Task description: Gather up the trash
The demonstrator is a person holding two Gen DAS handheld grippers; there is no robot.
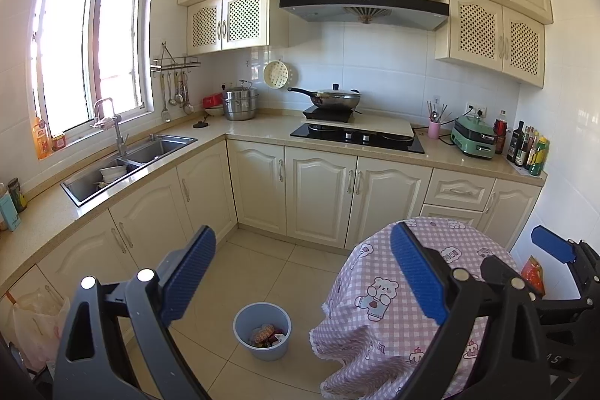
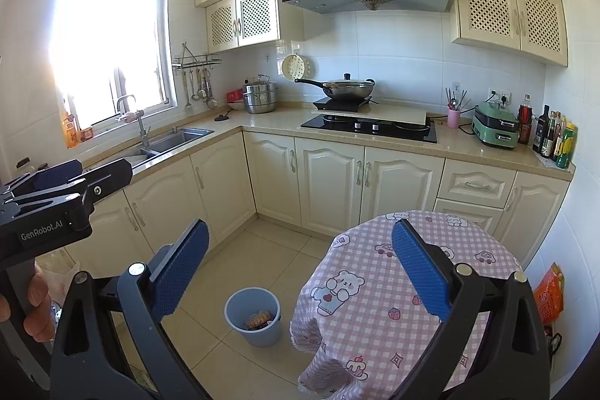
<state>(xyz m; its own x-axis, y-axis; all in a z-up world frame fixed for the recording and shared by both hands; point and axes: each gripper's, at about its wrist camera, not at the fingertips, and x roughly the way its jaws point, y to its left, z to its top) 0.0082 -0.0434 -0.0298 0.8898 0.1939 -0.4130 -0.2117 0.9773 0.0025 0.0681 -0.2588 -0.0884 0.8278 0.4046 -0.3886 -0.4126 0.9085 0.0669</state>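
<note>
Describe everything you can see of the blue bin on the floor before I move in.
The small round pale-blue plastic bin stands upright and lidless on the beige tiled floor, just left of the round table draped in a pink checked cloth. The hanging cloth edge comes close; contact cannot be told. It tapers slightly toward the base. Inside lie several crumpled colourful wrappers, filling only the bottom. Neither claw touches it.

Bare floor tiles [image 2: 262,250] leave an open path down to the blue bin [image 2: 253,316], whose mouth is uncovered. The cloth-draped round worktop [image 2: 375,268] crowds it just beside on the right; cabinets [image 2: 157,212] wall the left.
</note>
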